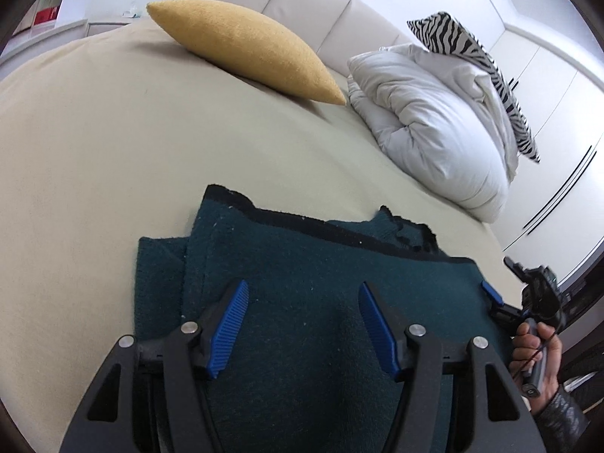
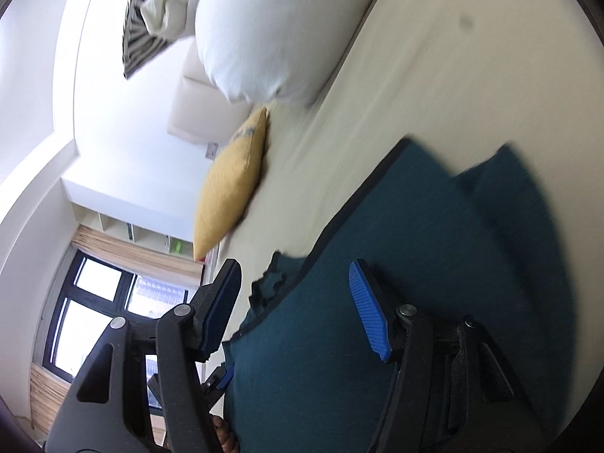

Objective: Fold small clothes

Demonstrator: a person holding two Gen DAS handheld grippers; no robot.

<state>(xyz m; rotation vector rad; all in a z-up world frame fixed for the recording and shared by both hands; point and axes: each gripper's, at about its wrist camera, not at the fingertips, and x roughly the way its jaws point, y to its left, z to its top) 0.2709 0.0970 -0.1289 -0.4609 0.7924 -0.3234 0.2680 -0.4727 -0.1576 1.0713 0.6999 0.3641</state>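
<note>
Mid-fold, by judgement: dark green sweater (image 1: 302,302) lying on the beige bed (image 1: 94,170), partly folded, black-trimmed edge toward 12 o'clock. Left gripper (image 1: 304,324) hovering low over the middle of the cloth, jaws wide apart, holding nothing. Right gripper (image 2: 294,309) tilted strongly sideways at the sweater's edge, also wide apart and empty; seen at 3 o'clock in the left view. Next move probably needing both claws lowered to one edge, closed on the cloth, then lifted across. Yellow pillow (image 1: 245,49) at 11 o'clock, white duvet (image 1: 426,124) at 1 o'clock, well apart.
</note>
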